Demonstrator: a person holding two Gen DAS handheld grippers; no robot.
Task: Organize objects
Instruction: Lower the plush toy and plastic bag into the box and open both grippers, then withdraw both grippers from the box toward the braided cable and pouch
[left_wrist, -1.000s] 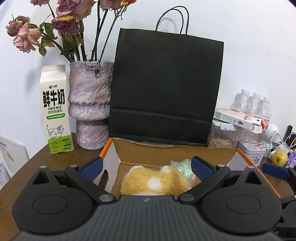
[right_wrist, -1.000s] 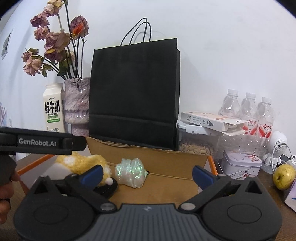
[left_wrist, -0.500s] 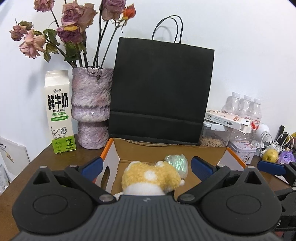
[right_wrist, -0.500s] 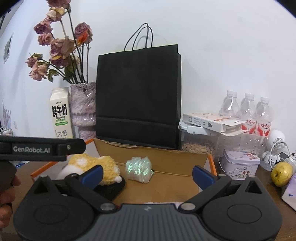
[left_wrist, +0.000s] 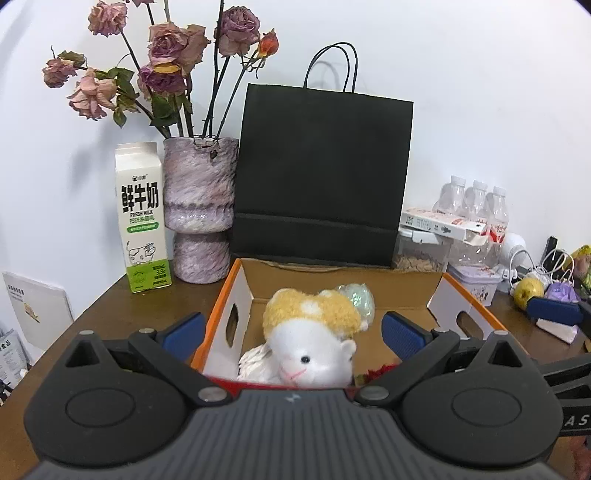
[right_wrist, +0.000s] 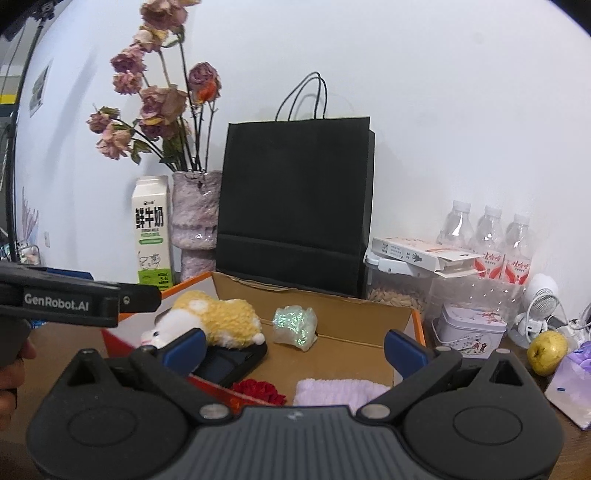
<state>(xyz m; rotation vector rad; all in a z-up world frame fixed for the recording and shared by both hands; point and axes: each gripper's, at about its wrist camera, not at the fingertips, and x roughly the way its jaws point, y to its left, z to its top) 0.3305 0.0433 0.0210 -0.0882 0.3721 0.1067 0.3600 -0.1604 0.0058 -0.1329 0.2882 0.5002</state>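
On the brown wooden table (left_wrist: 110, 314), your left gripper (left_wrist: 293, 330) and right gripper (right_wrist: 293, 345) hover spread, empty, before the orange-edged cardboard box (right_wrist: 343, 332) holding the yellow-and-white plush hamster (left_wrist: 314, 339).

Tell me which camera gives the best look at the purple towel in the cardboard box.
The right wrist view. There the purple towel lies in the near part of the cardboard box, right of the red fabric flower, only its near edge cut off. In the left wrist view the gripper body hides it entirely.
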